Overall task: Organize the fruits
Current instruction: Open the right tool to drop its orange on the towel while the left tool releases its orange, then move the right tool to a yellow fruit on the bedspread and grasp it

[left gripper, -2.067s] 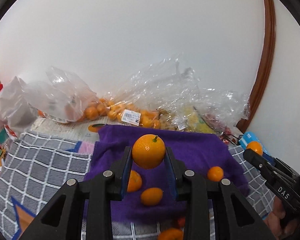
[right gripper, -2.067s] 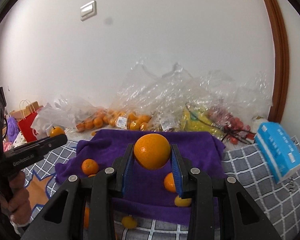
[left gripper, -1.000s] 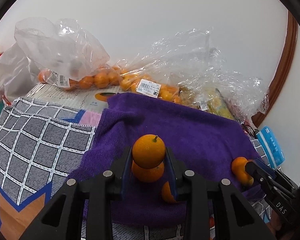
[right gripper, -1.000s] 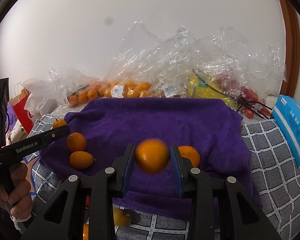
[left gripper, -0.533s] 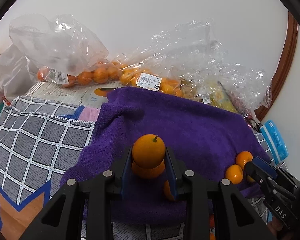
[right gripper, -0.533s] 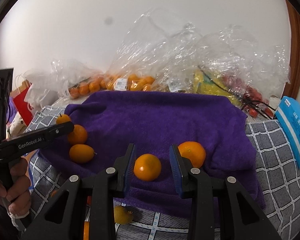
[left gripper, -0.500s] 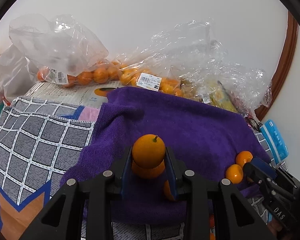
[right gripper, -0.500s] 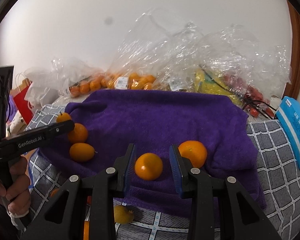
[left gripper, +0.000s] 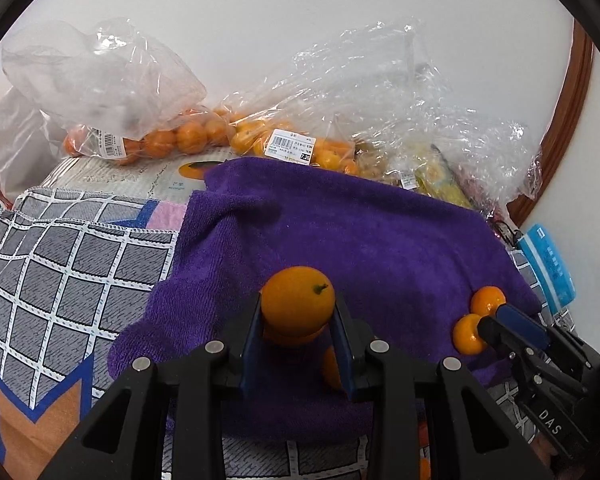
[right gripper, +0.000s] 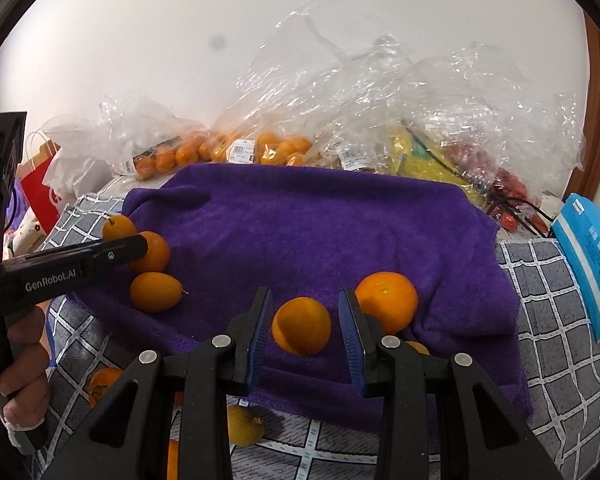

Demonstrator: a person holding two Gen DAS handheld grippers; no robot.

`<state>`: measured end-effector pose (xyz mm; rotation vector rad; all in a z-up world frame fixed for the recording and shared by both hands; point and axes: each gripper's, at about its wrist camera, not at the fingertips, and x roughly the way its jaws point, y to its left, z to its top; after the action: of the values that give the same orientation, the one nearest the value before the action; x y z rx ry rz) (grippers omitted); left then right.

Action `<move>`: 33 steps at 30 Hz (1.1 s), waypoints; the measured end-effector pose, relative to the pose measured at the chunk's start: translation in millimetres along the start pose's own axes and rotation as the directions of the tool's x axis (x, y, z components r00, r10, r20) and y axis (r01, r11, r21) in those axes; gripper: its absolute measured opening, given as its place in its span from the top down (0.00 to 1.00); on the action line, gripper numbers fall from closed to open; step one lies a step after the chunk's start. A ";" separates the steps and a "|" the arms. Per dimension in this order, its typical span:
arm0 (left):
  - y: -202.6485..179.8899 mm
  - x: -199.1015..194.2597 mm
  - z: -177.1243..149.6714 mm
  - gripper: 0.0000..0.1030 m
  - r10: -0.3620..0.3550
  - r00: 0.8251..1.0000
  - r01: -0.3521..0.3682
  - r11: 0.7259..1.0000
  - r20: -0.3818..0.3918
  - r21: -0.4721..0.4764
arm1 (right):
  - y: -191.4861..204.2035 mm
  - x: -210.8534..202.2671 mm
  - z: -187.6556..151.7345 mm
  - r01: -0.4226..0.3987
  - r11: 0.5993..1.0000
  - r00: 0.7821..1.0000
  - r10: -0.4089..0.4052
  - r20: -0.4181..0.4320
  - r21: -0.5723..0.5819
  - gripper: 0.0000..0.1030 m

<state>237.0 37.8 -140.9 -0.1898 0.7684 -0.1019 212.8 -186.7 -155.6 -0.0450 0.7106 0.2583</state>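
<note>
My left gripper (left gripper: 297,320) is shut on an orange (left gripper: 298,302) with a small green stem, just above the purple towel (left gripper: 360,240) near its front left. Another orange (left gripper: 288,336) lies right under it. My right gripper (right gripper: 305,324) is open, its jaws on either side of an orange (right gripper: 301,325) that rests on the towel (right gripper: 300,220). A bigger orange (right gripper: 386,300) lies just to its right. In the right wrist view the left gripper (right gripper: 112,256) reaches in from the left beside two oranges (right gripper: 155,291).
Clear plastic bags of oranges (left gripper: 172,138), yellow fruit (right gripper: 420,160) and red fruit (right gripper: 508,192) line the wall behind the towel. A blue tissue pack (right gripper: 592,260) lies at the right. Loose fruits (right gripper: 242,424) lie on the grey checked cloth (left gripper: 60,260) in front of the towel.
My right gripper has opened and let its orange down onto the towel beside the bigger orange. My left gripper still holds its orange and has lowered toward the towel's front left.
</note>
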 end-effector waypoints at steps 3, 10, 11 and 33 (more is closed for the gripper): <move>0.8 -0.5 0.2 0.70 -0.007 1.000 0.007 1.000 -0.003 -0.009 | -0.8 -0.5 0.2 0.001 1.000 1.000 -0.001 0.005 0.001 0.66; 6.8 -13.6 3.1 0.56 -0.069 0.996 0.072 0.996 0.054 -0.059 | -1.8 -3.0 -0.5 0.001 1.000 1.000 -0.001 0.010 0.007 0.60; 6.6 -16.8 3.4 0.55 -0.075 0.995 0.079 0.995 0.069 -0.059 | -2.4 -4.1 -0.6 -0.004 1.000 1.000 0.004 0.013 0.011 0.59; 2.8 -31.5 5.1 0.51 -0.059 0.989 0.067 0.996 0.132 -0.057 | 19.9 -40.1 -30.6 -0.016 0.999 0.997 0.018 -0.073 0.033 0.59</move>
<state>218.1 46.2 -116.5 -0.2762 0.6357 -0.1250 159.1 -180.2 -151.8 -0.0174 0.7879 0.2624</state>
